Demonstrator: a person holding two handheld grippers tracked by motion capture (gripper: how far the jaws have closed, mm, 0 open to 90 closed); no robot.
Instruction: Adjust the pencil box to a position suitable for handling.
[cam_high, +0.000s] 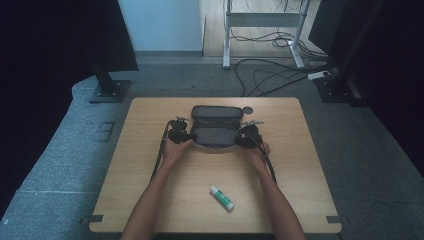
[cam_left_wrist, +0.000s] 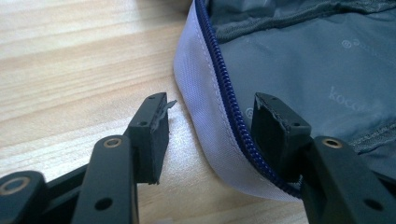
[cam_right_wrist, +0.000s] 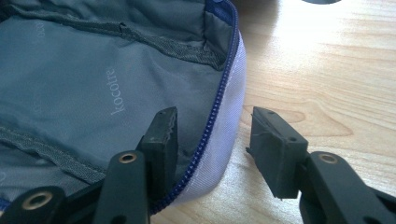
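Pencil case (cam_high: 216, 127) lies open at table (cam_high: 150, 190) centre. Left gripper (cam_left_wrist: 210, 123) & right gripper (cam_right_wrist: 212, 126) both spread, each straddling a rim, not pinching. Next probably: squeeze both, then lift.

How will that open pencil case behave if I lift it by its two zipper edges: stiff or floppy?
Probably floppy: the pencil case is thin fabric, and its grey lining wrinkles. It likely sags between the left gripper and right gripper, whose open jaws each straddle the zipper edge. It looks empty, so probably light. The smooth white side wall might slip.
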